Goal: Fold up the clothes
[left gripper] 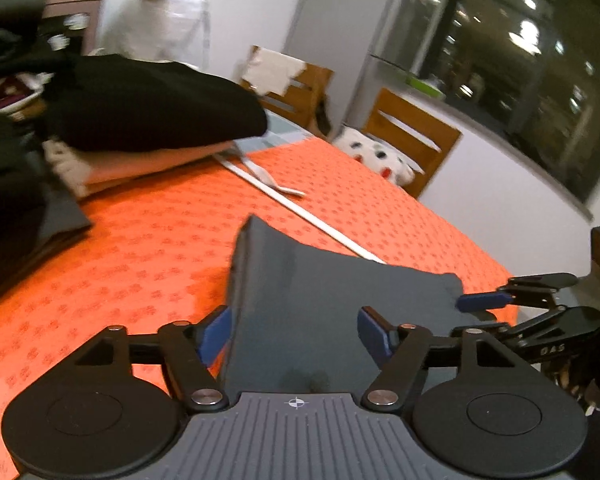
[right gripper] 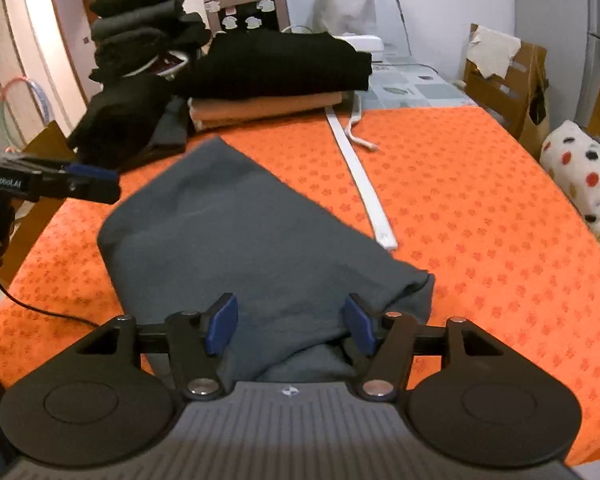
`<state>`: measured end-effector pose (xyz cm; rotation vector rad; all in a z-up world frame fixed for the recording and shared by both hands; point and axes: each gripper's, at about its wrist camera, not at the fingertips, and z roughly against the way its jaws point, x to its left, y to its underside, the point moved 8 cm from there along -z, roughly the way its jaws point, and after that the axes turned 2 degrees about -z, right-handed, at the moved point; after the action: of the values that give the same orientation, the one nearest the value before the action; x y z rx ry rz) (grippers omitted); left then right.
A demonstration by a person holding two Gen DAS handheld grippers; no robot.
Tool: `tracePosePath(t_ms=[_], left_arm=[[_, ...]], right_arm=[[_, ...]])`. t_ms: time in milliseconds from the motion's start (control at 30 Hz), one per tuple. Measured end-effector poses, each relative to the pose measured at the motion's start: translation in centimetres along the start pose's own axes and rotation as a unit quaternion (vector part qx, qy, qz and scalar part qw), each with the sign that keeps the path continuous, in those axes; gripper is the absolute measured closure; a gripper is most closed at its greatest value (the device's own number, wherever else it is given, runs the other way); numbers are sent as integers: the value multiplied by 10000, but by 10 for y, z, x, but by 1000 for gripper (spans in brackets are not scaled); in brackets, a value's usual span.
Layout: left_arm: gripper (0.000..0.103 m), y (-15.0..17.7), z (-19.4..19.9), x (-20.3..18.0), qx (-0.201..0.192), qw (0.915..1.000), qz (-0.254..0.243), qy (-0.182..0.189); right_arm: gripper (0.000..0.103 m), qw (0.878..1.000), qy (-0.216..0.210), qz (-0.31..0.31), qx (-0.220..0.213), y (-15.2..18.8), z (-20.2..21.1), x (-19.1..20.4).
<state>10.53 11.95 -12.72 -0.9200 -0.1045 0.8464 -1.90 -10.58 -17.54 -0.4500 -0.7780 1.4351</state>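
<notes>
A dark grey garment [right gripper: 240,236] lies partly folded on the orange tablecloth [right gripper: 480,208]; it also shows in the left wrist view [left gripper: 308,304]. My left gripper [left gripper: 296,332] is open, its blue pads on either side of the garment's near edge. My right gripper [right gripper: 288,324] is open too, straddling the garment's near folded edge. The right gripper's fingers [left gripper: 484,302] show at the right of the left wrist view, by the garment's corner. The left gripper's fingers [right gripper: 88,176] show at the left of the right wrist view.
A stack of folded clothes, black on tan [right gripper: 276,68], sits at the table's far side, with more dark clothes [right gripper: 140,20] piled behind. A white strap [right gripper: 360,176] lies across the cloth. Wooden chairs [left gripper: 412,136] and a spotted cushion [right gripper: 580,176] stand on the right.
</notes>
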Motion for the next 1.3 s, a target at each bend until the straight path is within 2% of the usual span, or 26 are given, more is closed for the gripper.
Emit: tracePosePath(t_ms=[133,233,367,467,567,667,767,867,900,1000,1033,1100,1200,1300], left_arm=[[20,8,20,4,-98,9989,355,-293],[17,18,21,-1,-169,9950,838,-523],[14,34,22,-8,-263,9850,1492,-829],[14,46,24,-13,-333,9740,1977,-1055],[14,58,25,-18,-402,9600,2457,-1278],[13,70,7,-35,-522,9410,3090,-1273],[14,82,-12,-53,-642,9176,3717,-1252],[15,94,-30,-71,-759,8899,4327,-1225],[15,96,-36,-75,-770,8840,4447,-1217],[15,97,-50,-89,-845,8756,4606,-1187],[15,97,-54,-92,-880,8731,4655,-1153],[15,98,-61,-95,-994,8653,4789,-1095],[15,99,-71,-93,-1202,8500,5016,-1073],[15,96,-76,-93,-1394,8407,5139,-988]], right_arm=[[28,9993,-207,253,-168,-26,22,-7],[25,9978,-421,482,-157,-48,23,-15],[21,9930,-880,784,36,-73,5,-29],[19,9863,-1403,807,333,-84,-15,-43],[16,9759,-1921,826,629,-96,-34,-58],[15,9580,-2554,781,1047,-98,-58,-70],[15,9368,-3028,849,1535,-95,-84,-76],[15,9173,-3356,905,1940,-84,-109,-71],[15,9121,-3453,891,2024,-82,-115,-70],[19,8980,-3743,783,2175,-77,-129,-67],[28,8942,-3827,729,2205,-76,-132,-65],[39,8868,-3982,604,2268,-73,-138,-63],[39,8824,-4081,424,2303,-68,-143,-62],[38,8800,-4121,252,2349,-67,-146,-65]])
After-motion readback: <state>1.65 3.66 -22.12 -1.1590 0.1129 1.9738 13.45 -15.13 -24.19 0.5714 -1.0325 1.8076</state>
